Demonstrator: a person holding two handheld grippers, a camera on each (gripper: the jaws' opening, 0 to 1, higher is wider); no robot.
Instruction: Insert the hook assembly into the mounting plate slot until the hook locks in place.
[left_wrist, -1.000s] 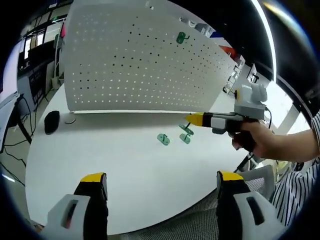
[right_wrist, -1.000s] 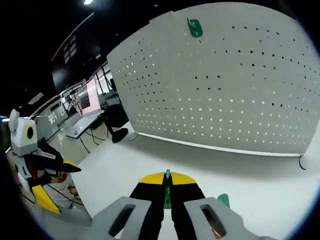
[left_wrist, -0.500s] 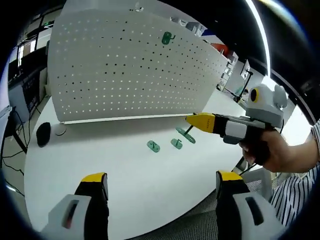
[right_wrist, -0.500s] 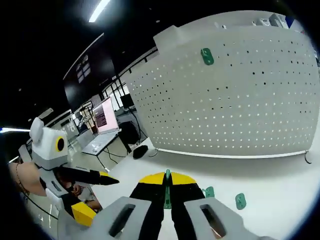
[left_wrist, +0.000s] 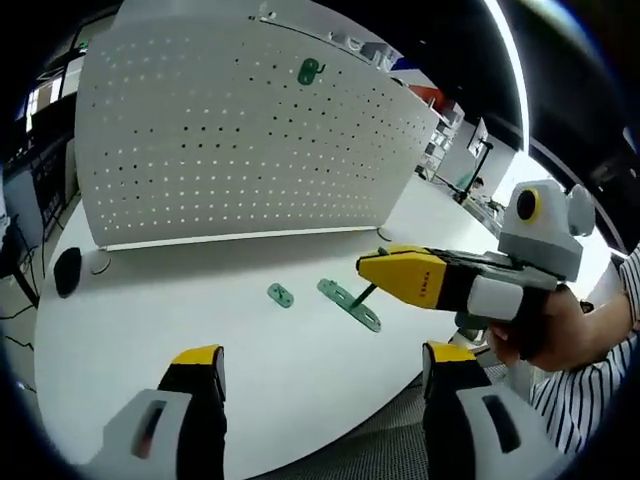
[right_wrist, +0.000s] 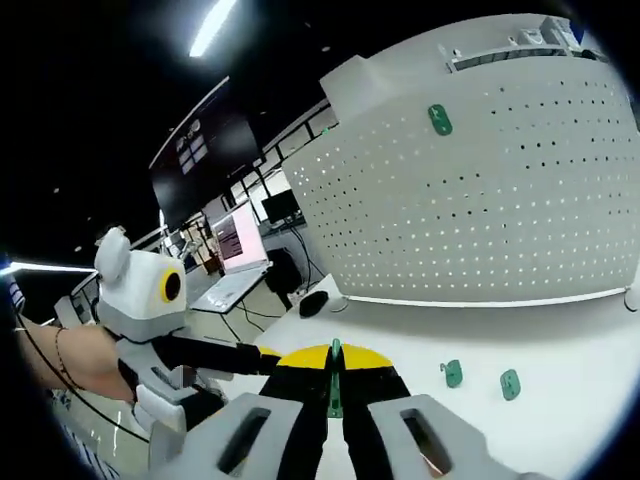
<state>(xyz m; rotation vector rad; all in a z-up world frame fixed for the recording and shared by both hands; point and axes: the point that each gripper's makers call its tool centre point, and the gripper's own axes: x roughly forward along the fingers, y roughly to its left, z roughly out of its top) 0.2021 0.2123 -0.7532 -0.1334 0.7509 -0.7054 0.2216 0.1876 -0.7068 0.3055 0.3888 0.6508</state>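
Three green hooks: one on the pegboard (left_wrist: 240, 130), one on the desk (left_wrist: 150, 330), one (right_wrist: 335, 385) clamped in the right gripper (right_wrist: 335, 375), the left gripper (left_wrist: 312, 385) agape and empty.

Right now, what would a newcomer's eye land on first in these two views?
The big white pegboard standing upright at the table's far side, with one green hook mounted near its top. Next, the right gripper, shut on a green hook assembly above the white table, with another green piece lying beside it.
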